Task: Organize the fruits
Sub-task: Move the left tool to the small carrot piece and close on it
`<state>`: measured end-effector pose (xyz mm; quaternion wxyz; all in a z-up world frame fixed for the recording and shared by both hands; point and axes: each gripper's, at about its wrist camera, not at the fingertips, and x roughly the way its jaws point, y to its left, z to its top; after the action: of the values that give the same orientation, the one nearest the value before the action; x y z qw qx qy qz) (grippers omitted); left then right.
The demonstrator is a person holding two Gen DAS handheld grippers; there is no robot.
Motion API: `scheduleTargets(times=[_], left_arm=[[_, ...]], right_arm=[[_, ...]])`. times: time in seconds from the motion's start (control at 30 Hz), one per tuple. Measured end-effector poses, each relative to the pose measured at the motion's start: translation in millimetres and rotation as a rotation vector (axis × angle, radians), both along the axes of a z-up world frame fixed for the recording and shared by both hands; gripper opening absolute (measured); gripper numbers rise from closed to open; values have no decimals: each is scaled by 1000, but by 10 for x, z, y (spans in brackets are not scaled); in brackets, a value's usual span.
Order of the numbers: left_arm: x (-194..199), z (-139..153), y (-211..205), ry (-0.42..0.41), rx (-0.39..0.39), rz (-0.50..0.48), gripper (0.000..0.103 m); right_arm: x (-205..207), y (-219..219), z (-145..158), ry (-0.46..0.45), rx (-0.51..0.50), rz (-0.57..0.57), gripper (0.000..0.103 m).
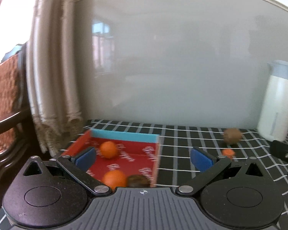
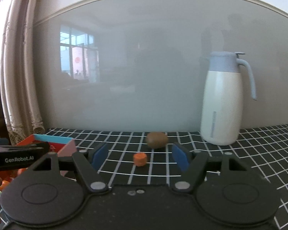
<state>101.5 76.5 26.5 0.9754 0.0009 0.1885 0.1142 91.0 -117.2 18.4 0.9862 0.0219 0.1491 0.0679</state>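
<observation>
Landmark: red box, holding 2 oranges and 1 kiwi.
Loose kiwi: right of the box, beside an orange piece.
Handling: probably light, soft-skinned; grip its middle gently.
Left gripper: spread, empty.
Right gripper: spread, empty.

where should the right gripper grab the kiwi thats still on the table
Grip the kiwi across its short middle, coming in from the front, low over the checked tablecloth. It lies on its side, long axis left to right, so the narrow waist probably suits the open right gripper best. The small orange piece sits just in front of it; pass over that.
</observation>
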Motion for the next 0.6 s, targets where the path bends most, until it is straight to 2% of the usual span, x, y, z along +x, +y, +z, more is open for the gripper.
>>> scheduleTargets(times=[0.3,0.6], left_arm=[[222,-118,-476,41,25,-120,103],[447,-308,-857,85,-1,-161,103]], right_arm=[[52,-395,-87,21,15,-72,72],[172,-699,-180,51,42,-150,73]])
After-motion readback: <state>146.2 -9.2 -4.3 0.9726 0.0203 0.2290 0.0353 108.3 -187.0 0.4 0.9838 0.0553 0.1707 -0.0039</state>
